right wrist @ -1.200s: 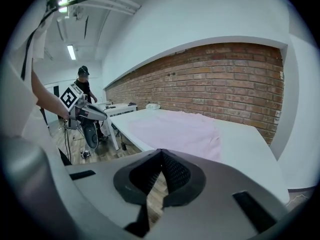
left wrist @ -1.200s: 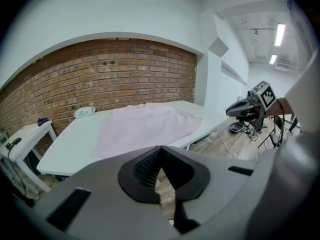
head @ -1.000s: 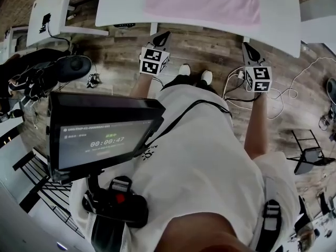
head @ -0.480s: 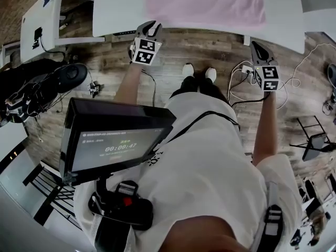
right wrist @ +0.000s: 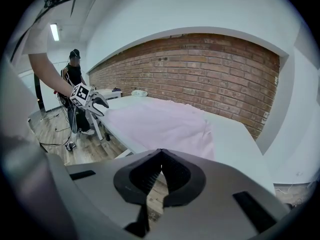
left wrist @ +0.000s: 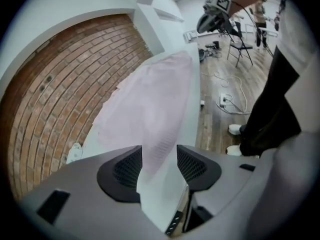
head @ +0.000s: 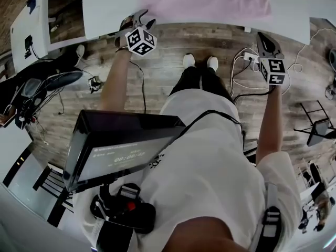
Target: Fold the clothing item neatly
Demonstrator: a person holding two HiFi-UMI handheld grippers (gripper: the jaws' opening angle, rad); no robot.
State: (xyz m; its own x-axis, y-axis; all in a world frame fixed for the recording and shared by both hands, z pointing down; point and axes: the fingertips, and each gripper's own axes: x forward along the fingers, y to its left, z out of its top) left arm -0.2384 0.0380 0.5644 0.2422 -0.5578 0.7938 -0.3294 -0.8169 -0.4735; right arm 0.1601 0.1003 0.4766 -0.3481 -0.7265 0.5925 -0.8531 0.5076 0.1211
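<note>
A pale pink garment (head: 205,1) lies spread flat on the white table (head: 105,9) at the top of the head view. My left gripper (head: 138,18) is at the table's front edge, near the garment's left corner. Its jaws have just been opening and stand open (left wrist: 159,159). The garment (left wrist: 150,109) and the table edge (left wrist: 192,114) show through the gap, and nothing is pinched. My right gripper (head: 261,37) hangs just short of the front edge further right, shut and empty (right wrist: 159,154), facing the garment (right wrist: 160,121).
Wooden floor with cables and a power strip (head: 247,62) lies under the table edge. A second white table (head: 31,30) and a black office chair (head: 47,83) stand at left, a folding chair (head: 317,133) at right. A brick wall (right wrist: 210,69) backs the table. Another person (right wrist: 74,69) stands far off.
My left gripper has swung left and reached down to the table's front edge, rolled over, and its jaws have parted. The right gripper has edged slightly toward the table, still shut.
</note>
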